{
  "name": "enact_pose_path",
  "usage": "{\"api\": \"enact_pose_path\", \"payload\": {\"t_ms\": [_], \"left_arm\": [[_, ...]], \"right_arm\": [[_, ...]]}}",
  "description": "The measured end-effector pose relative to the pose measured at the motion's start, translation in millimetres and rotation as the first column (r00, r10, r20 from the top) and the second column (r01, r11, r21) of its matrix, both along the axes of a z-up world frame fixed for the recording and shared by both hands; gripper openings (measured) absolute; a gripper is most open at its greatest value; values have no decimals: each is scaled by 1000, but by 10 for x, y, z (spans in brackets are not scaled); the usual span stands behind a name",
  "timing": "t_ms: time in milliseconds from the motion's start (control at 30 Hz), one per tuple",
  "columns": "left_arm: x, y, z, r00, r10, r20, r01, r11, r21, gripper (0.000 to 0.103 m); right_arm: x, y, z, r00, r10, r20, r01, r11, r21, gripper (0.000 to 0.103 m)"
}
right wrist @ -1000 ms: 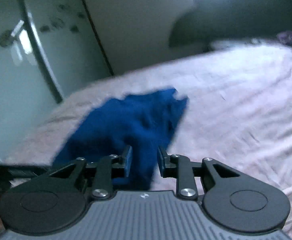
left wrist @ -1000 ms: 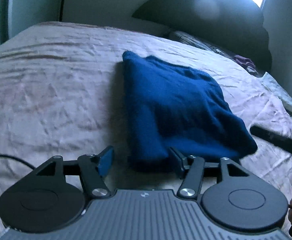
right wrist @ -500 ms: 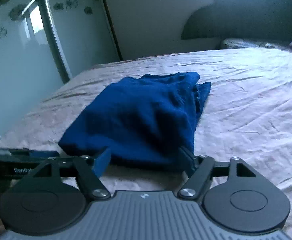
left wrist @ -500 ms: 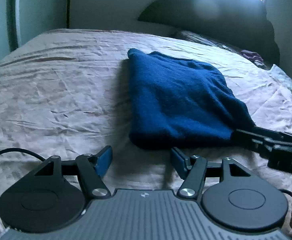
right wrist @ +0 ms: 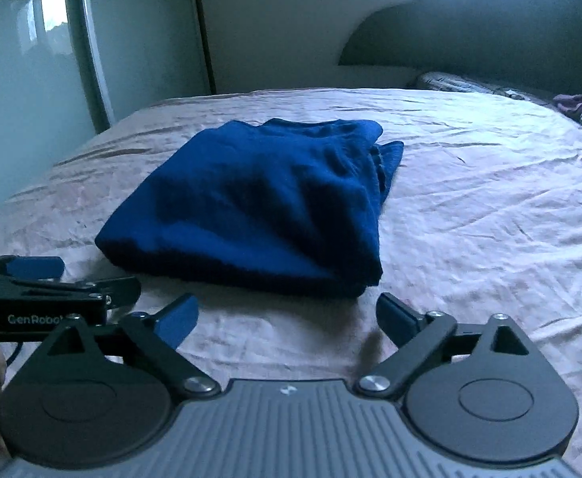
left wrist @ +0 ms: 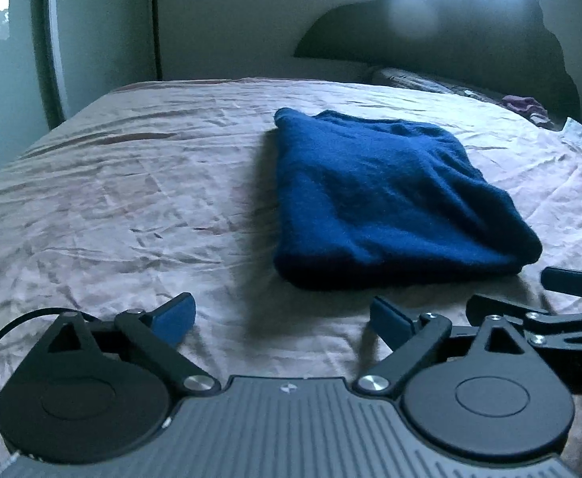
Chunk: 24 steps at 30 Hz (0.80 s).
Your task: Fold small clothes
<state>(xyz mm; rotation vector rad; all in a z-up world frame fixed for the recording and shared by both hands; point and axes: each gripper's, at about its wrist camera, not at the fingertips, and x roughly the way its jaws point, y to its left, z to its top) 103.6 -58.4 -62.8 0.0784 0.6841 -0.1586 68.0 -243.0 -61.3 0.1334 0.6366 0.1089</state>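
Note:
A dark blue knitted garment lies folded into a thick rectangle on the pink bed sheet; the right wrist view shows the garment with its layered edges at the far right corner. My left gripper hovers just short of the garment's near edge, its jaws opening wide with only sheet between them. My right gripper stands the same way before the garment's near right corner, jaws opening, nothing between them. Each gripper shows at the side of the other's view.
A dark curved headboard and patterned pillows stand at the far end of the bed. A purple cloth lies near the pillows. A glossy wardrobe door runs along the left. Wrinkled sheet spreads around the garment.
Both grippers let go of the garment's near edge and drew back from it. Their jaws spread from nearly shut to wide. The garment now lies flat on the sheet.

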Motion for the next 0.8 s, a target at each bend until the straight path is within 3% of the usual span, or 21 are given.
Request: {"api": "enact_pose_path", "payload": {"t_ms": [267, 600, 800], "left_arm": [[-53, 8, -18, 1000, 16, 15, -16, 1000, 20, 98], [-80, 87, -23, 997, 70, 28, -69, 998, -9, 102], [-51, 106, -16, 997, 75, -18, -75, 997, 3, 102]], "right_arm": [[7, 55, -47, 999, -19, -34, 18, 1000, -20, 101], [-7, 101, -55, 999, -21, -42, 19, 999, -41, 102], [-17, 106, -29, 999, -23, -36, 21, 998, -54, 102]]}}
